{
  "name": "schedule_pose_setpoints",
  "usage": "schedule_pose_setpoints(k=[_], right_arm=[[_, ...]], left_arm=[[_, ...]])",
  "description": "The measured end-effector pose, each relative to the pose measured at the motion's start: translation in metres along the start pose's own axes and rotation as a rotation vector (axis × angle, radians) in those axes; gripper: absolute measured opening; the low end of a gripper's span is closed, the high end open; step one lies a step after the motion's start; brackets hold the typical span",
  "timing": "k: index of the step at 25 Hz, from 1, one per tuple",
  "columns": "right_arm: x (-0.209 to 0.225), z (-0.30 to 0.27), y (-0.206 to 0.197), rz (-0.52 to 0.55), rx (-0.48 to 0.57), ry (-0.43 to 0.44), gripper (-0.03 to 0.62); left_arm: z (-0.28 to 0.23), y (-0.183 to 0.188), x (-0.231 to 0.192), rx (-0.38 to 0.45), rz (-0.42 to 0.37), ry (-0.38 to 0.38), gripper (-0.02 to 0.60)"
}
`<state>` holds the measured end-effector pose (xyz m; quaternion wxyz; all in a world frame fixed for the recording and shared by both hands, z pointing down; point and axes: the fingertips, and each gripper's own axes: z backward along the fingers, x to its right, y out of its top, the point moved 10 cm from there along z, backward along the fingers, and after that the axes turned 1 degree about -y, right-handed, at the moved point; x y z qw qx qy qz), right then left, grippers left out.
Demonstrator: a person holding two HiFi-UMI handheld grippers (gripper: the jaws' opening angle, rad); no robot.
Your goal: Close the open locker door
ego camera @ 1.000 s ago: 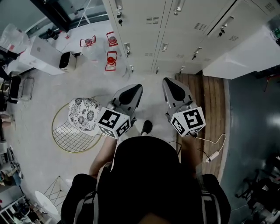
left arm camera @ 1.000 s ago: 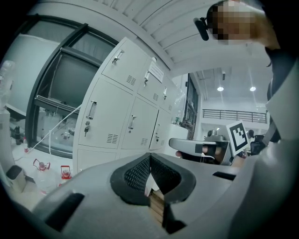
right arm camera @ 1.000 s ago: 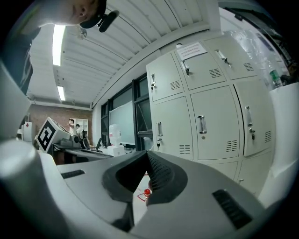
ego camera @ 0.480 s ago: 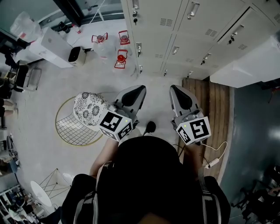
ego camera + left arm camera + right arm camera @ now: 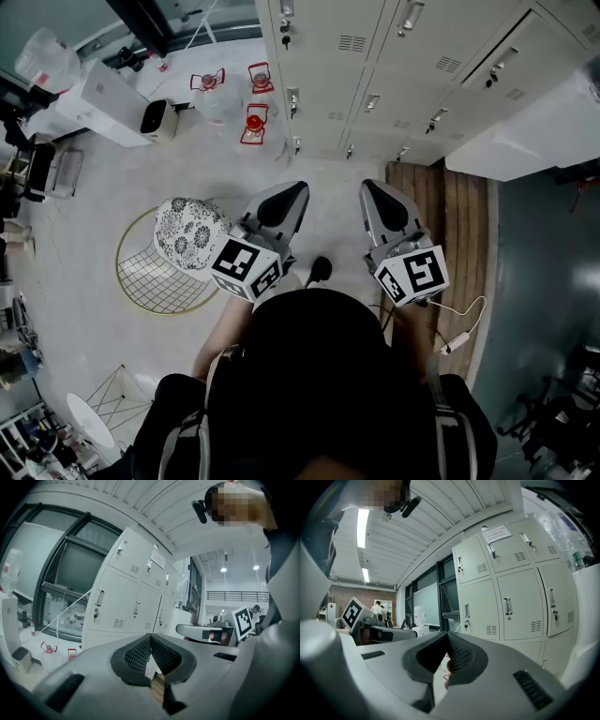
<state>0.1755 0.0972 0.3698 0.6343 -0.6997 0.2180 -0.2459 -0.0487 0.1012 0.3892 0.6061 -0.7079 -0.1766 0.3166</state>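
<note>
A row of pale grey lockers (image 5: 375,56) runs along the top of the head view, and every door I can make out there is shut. A broad white panel (image 5: 525,122) juts out at the right end; I cannot tell whether it is the open door. Both grippers are held side by side in front of the person, pointing at the lockers and well short of them. The left gripper (image 5: 286,199) is shut and empty, its pads (image 5: 140,654) meeting. The right gripper (image 5: 378,199) is shut too, with nothing in it. The lockers (image 5: 506,597) fill the right gripper view.
A wire chair with a patterned cushion (image 5: 183,234) stands left of the left gripper. Red lanterns (image 5: 253,122) sit on the floor by the lockers. A wooden platform (image 5: 450,216) lies at the right, with a white cable (image 5: 459,323) across it. A white appliance (image 5: 103,94) stands far left.
The view has shifted slightly, so the lockers and lanterns sit a little further right. Both grippers stay shut, side by side, almost where they were.
</note>
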Motion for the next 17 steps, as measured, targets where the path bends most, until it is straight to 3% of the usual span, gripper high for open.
schedule_pose_setpoints(k=[17], right_arm=[[0.0092, 0.0085, -0.004, -0.014, 0.002, -0.031, 0.005]], left_arm=[[-0.0068, -0.0058, 0.0046, -0.014, 0.009, -0.008, 0.018]])
